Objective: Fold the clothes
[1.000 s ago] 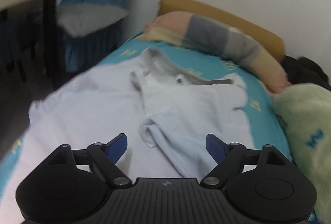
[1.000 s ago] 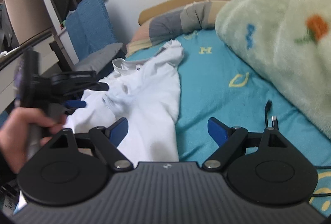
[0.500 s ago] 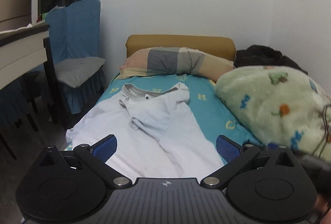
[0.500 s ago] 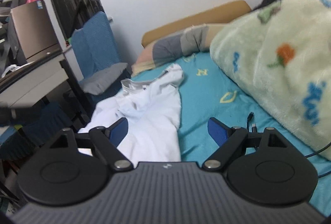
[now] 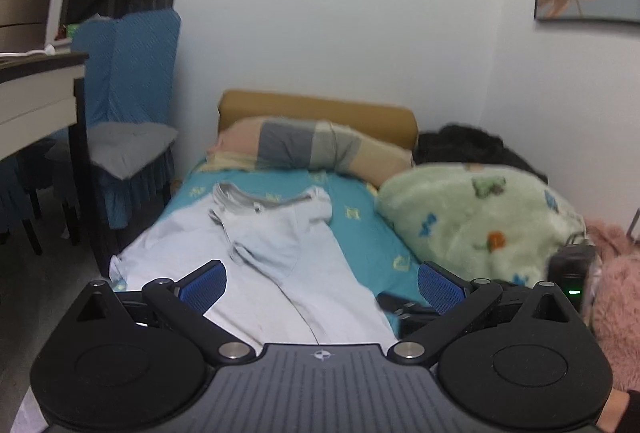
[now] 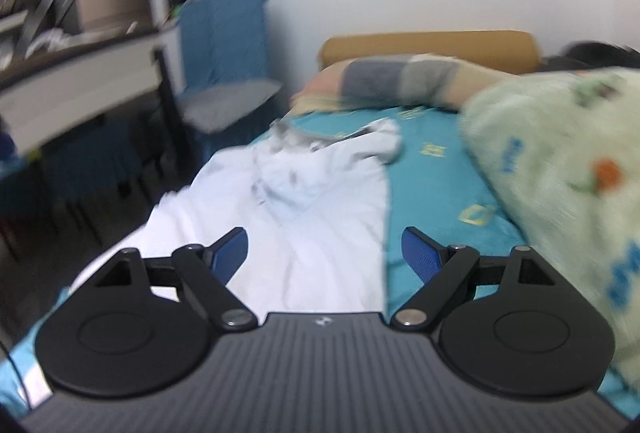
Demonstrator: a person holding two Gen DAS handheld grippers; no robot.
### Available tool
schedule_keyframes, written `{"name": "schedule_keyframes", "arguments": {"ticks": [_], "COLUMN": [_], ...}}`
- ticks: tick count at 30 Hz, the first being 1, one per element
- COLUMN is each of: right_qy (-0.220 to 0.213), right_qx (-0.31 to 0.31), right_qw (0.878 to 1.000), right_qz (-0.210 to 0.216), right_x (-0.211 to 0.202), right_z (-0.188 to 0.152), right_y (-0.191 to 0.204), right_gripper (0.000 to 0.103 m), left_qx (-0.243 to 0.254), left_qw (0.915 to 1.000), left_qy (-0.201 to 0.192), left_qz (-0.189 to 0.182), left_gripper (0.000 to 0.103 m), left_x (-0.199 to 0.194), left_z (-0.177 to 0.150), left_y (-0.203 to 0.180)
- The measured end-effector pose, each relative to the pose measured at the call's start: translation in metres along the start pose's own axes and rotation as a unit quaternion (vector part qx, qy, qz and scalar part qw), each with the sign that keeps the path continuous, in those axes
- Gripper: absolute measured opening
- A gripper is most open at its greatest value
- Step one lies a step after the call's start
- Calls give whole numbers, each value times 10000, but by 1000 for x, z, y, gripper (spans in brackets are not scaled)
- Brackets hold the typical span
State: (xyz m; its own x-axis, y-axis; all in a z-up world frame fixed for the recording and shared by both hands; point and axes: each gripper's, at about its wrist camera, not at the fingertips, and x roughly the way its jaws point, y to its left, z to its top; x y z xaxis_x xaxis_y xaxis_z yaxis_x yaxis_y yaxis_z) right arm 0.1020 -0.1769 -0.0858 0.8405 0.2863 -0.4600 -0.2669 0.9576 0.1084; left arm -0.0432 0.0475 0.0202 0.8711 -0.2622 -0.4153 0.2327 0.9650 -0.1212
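Note:
A white T-shirt [image 5: 260, 253] lies on the teal bedsheet [image 5: 360, 217], collar toward the pillow, one sleeve folded in over the chest. My left gripper [image 5: 322, 285] hovers open above its lower half, nothing between the blue pads. In the right wrist view the same T-shirt [image 6: 304, 217] is blurred by motion. My right gripper [image 6: 324, 253] is open above the shirt's hem near its right edge, holding nothing. In the left wrist view the right gripper's black body [image 5: 416, 307] shows low at the right beside the shirt.
A green fleece blanket [image 5: 480, 217] is heaped on the right side of the bed. A striped pillow [image 5: 312, 149] lies against the tan headboard [image 5: 320, 109]. A blue-covered chair [image 5: 128, 137] and a desk [image 5: 36, 101] stand left of the bed. Something pink and fluffy [image 5: 616, 297] is at the far right.
Both grippers have pulled back and risen from the shirt, so more of the bed and room shows. The right view has swung left over the shirt. Both stayed open.

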Motion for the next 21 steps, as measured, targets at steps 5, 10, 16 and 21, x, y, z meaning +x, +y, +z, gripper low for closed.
{"name": "schedule_keyframes", "arguments": {"ticks": [5,10,16,21], "right_qy": [677,1041,1465,1797], "right_qx": [-887,-1690,-2633,-3384], "right_qw": [9928,9769,9458,9107], "right_qz": [433,792,1212,1541], "right_x": [91,179,285,372], "right_z": [41,39,37,35], "right_y": [56,133,226,302], "right_gripper": [85,84,84,84], "left_qx": [-154,-974,-1860,-2513], "left_qw": [9994,9911,9621,9386], "left_qy": [-131,28,340,531], "left_qz": [286,904,1965,2305], "left_gripper": [103,103,103,103], "left_x": [0,23,60,84], "left_z": [2,-9,-25,-39], "left_y": [51,117,185,224]}}
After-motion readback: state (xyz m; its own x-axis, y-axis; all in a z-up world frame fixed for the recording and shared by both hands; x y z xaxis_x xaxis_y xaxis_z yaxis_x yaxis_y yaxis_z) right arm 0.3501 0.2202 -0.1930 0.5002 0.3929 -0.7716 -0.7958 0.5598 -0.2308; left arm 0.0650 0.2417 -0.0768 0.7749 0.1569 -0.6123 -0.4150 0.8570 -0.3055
